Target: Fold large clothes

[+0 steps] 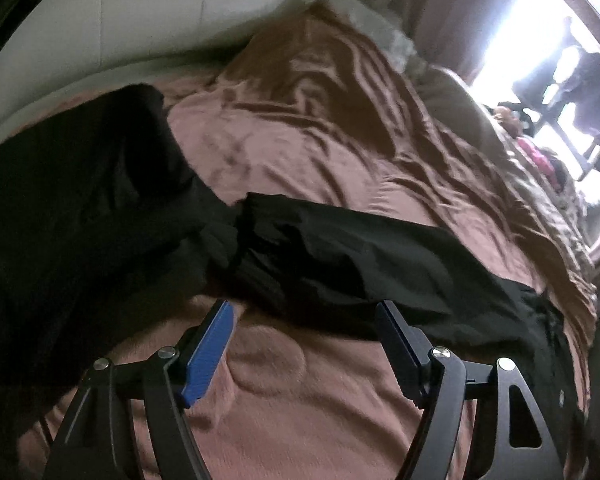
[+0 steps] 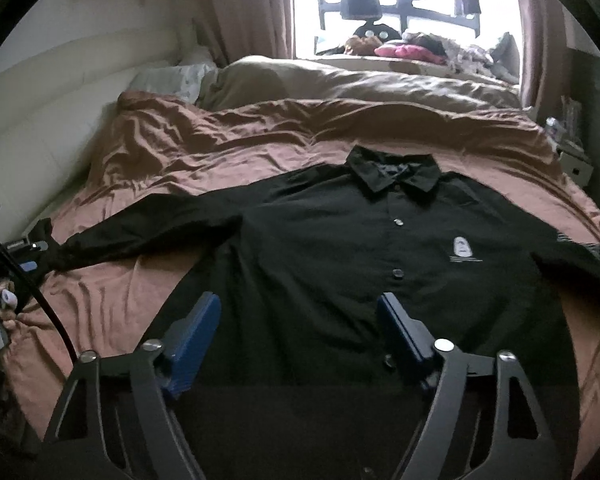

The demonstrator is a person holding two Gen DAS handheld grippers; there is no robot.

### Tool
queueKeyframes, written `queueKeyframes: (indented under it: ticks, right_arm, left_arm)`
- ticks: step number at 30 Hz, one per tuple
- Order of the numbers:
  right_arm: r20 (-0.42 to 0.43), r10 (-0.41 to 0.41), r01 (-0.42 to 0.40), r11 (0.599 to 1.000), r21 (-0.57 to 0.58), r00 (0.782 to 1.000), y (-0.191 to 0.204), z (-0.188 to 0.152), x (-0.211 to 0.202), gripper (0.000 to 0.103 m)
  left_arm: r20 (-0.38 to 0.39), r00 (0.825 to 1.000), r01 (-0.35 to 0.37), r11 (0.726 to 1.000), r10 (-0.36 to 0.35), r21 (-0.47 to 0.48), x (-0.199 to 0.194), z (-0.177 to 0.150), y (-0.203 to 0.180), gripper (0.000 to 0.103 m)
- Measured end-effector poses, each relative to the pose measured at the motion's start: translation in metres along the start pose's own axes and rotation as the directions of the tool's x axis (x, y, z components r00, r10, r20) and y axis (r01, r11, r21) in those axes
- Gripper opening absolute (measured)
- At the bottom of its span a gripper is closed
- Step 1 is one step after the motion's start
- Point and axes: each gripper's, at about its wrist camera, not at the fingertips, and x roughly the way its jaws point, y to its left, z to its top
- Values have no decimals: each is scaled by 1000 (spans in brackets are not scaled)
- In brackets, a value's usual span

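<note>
Brown bedding point(image 2: 228, 148) carries a black shirt point(image 2: 340, 248) spread face up, its collar and buttons seen only from the right gripper point(image 2: 300, 320), spread-jawed above it, while the left gripper point(image 1: 304, 320), jaws apart, hovers near a sleeve point(image 1: 360, 256).

One black shirt point(image 2: 340, 264) lies on one bed point(image 2: 220, 152). Two grippers: left gripper point(image 1: 304, 320), right gripper point(image 2: 300, 312). One window point(image 2: 404, 4).

Rumpled brown bedspread point(image 2: 260, 148), beige duvet point(image 2: 360, 84), bright curtained window point(image 2: 404, 4), white wall point(image 2: 60, 80)
</note>
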Motion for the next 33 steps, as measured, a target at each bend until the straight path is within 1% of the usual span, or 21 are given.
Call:
queueKeyframes:
  ticks: [3,4,6,8,9,11,12,13,14,17,18,19,21,24,25,27,29,31,33]
  right_arm:
    - [-30,15,-14,1000,16,999,-3,11,21,70]
    - [-41,20,-19,1000,23,999,-4,16,29,66]
    - [-58,40,-38,998,42,997,-7,25,44,64]
    - [-69,54,-50,997,61,996,-7,34,59,58]
    - [-75,64,-59,996,71,995,-7,39,67,54]
    - [-89,88,-79,992,98,992,-8,49,86,48]
    - [-98,104,-92,989,118,990,-9,53,96,45]
    - [-104,115,-101,986,135,988,-9,57,106,45]
    - [-118,136,-116,980,160,984,-8,62,120,45]
    - [-142,180,-148,966,211,973,-7,71,151,45]
    - [-147,200,-164,960,228,969,-5,76,163,43]
    - [-151,215,-175,954,241,965,-5,80,173,39]
    - [-159,239,-194,948,254,958,-1,86,193,37]
    - [-178,236,-185,947,264,955,4,92,223,32]
    - [-176,219,-164,945,282,960,6,93,232,28]
    - [-214,239,-170,940,296,947,10,91,254,28]
    - [-316,204,-125,959,255,926,19,87,281,27]
    - [-315,190,-111,961,252,930,18,90,285,25]
    - [-333,201,-112,957,268,921,16,95,284,25]
  left_arm:
    - [-56,997,-45,999,43,-26,31,6,6,75]
    - [-73,995,-67,997,64,-33,42,7,8,75]
    - [-108,988,-116,992,109,-58,60,7,12,75]
    - [-85,988,-135,988,129,-69,65,8,12,73]
    - [-56,986,-159,986,155,-59,64,9,9,60]
    - [-57,980,-193,980,190,-47,65,12,5,45]
    - [-51,979,-198,979,195,-51,63,13,4,27]
    - [-31,980,-197,979,195,-56,57,14,2,21]
    - [-14,982,-191,980,191,-50,52,16,-1,10]
    - [46,987,-156,988,156,-3,30,26,-16,7]
    - [61,988,-144,990,144,4,23,30,-20,7]
    - [84,990,-119,993,118,13,13,38,-26,7]
    - [123,989,-90,995,86,31,-3,51,-38,6]
    - [178,983,-58,997,47,59,-27,70,-58,6]
    - [194,980,-50,996,35,69,-35,76,-64,6]
    - [222,975,-31,995,9,97,-51,85,-81,6]
    - [246,969,-9,991,-25,134,-68,95,-103,6]
    - [263,963,16,986,-60,166,-85,101,-127,5]
    - [285,954,31,976,-93,215,-102,105,-153,5]
